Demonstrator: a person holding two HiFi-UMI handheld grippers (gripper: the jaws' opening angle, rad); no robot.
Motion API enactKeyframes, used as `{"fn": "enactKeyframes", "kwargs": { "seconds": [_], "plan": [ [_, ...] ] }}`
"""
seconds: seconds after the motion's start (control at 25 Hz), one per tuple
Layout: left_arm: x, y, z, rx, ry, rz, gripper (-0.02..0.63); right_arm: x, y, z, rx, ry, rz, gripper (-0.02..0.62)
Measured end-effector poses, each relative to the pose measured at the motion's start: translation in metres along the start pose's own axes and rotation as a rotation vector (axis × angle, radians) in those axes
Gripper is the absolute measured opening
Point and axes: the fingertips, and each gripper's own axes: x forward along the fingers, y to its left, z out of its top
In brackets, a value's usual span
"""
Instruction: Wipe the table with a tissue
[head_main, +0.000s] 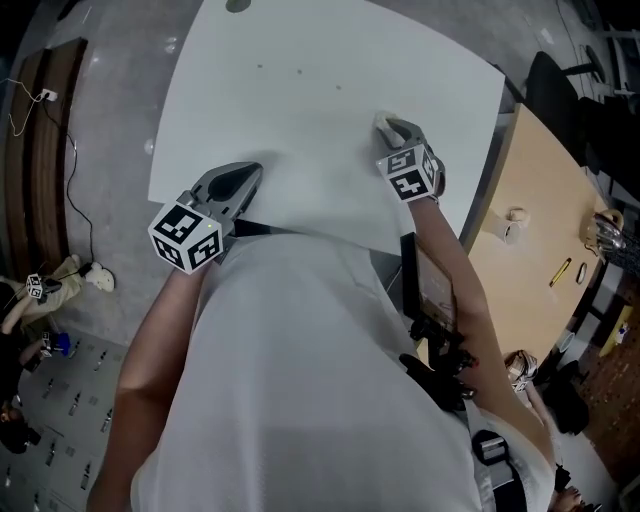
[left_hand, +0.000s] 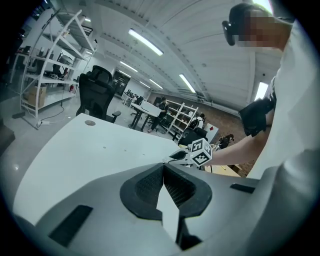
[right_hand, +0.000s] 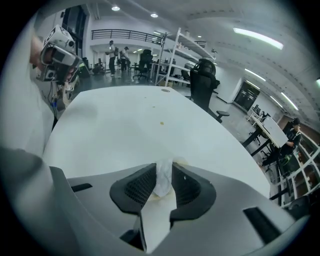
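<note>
The white table (head_main: 300, 100) fills the upper middle of the head view. My right gripper (head_main: 398, 130) is over its right part, pointing steeply down, shut on a crumpled white tissue (head_main: 384, 123). In the right gripper view the tissue (right_hand: 163, 176) is pinched between the ribbed pads (right_hand: 140, 186) and meets the tabletop (right_hand: 125, 125) by a pale yellowish smear (right_hand: 183, 161). Small specks (right_hand: 161, 123) lie farther out. My left gripper (head_main: 245, 180) hovers at the table's near left edge, its jaws together with nothing between them. From the left gripper view the right gripper (left_hand: 182, 155) shows beyond the left gripper (left_hand: 164, 170).
A wooden table (head_main: 540, 230) stands to the right with a tape roll (head_main: 515, 222) and pens on it. A round cable hole (left_hand: 90, 122) sits near the white table's far edge. A black office chair (left_hand: 97, 95) stands beyond that edge, with shelving behind it.
</note>
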Motion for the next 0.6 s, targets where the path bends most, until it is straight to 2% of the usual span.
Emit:
{"fn": "enactKeyframes", "kwargs": {
  "seconds": [0.08,0.16,0.24,0.28,0.32,0.44,0.52,0.6],
  "plan": [
    [-0.001,-0.001,-0.001,-0.001,0.006,-0.004,0.006,-0.005,0.014,-0.002,-0.024,0.015,0.035,0.1],
    [-0.001,-0.002,-0.003,-0.002,0.012,-0.009,0.006,-0.009,0.026,-0.006,-0.025,0.04,0.121,0.1],
    [0.0,-0.003,-0.005,-0.002,0.014,-0.015,0.006,-0.015,0.03,-0.011,0.013,0.051,0.233,0.101],
    [0.0,-0.003,-0.005,-0.001,0.012,-0.017,0.006,-0.018,0.026,-0.012,0.052,0.039,0.255,0.101],
    [0.0,-0.003,-0.004,0.0,0.01,-0.018,0.006,-0.021,0.016,-0.014,0.11,0.017,0.242,0.101],
    [-0.002,0.0,-0.002,0.0,0.003,-0.018,0.006,-0.03,-0.028,-0.024,0.309,-0.025,0.098,0.101],
    [-0.006,0.002,-0.003,-0.003,0.002,-0.018,0.006,-0.031,-0.043,-0.03,0.338,-0.014,0.03,0.101],
    [-0.009,0.004,-0.005,-0.005,0.006,-0.02,0.006,-0.024,-0.042,-0.03,0.318,0.009,0.015,0.103]
  ]
}}
